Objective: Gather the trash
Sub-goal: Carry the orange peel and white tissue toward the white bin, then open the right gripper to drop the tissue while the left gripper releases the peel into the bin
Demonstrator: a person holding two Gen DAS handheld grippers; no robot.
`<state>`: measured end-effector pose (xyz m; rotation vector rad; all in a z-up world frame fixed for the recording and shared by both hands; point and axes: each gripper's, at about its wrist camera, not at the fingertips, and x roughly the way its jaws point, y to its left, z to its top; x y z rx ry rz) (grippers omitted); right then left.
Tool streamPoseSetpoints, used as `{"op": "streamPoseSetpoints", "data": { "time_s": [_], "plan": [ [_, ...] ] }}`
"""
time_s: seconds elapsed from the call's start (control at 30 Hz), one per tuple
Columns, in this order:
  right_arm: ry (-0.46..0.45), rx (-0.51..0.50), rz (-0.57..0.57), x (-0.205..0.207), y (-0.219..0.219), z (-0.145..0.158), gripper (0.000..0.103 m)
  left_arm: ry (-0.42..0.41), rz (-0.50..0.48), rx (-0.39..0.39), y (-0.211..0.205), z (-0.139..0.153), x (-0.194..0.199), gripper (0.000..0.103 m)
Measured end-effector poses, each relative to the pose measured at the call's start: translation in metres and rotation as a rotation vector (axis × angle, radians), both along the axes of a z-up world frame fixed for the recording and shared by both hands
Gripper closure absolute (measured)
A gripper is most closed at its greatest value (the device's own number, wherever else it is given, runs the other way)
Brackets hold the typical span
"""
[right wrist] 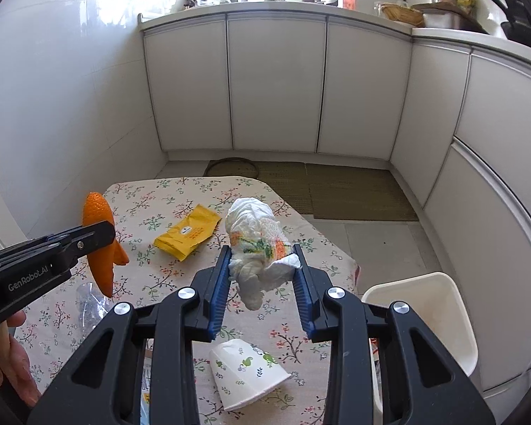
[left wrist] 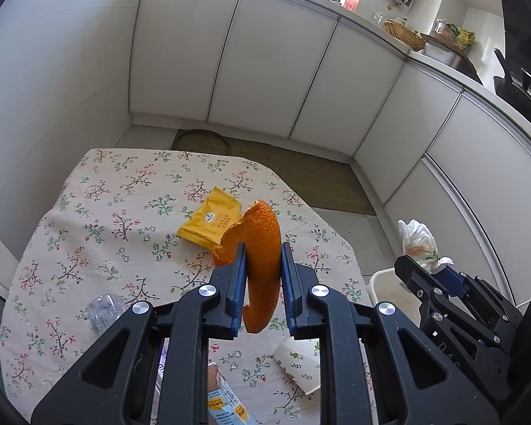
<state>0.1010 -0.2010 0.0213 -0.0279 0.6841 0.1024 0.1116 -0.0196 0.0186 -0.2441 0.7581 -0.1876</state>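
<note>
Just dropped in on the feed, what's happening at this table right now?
A person is clearing trash with two handheld grippers. The left gripper is clamped on an orange peel, the right gripper on a crumpled printed napkin, both lifted above the floral tablecloth. A yellow wrapper and paper cup remain on it. A white bin stands beside the table.

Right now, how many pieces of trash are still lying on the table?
4: a yellow wrapper near the middle, a clear plastic piece at the left, a tipped paper cup at the near edge, and a carton partly hidden under the left gripper. More may be hidden.
</note>
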Motion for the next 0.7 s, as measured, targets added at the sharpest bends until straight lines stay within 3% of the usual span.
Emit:
{"op": "streamPoseSetpoints", "data": {
  "time_s": [0.7],
  "plan": [
    [0.053,-0.053,-0.267,-0.003,-0.097,-0.013,0.068,0.017,-0.102,-0.01,-0.069,-0.011,0.007,0.085]
  ]
}}
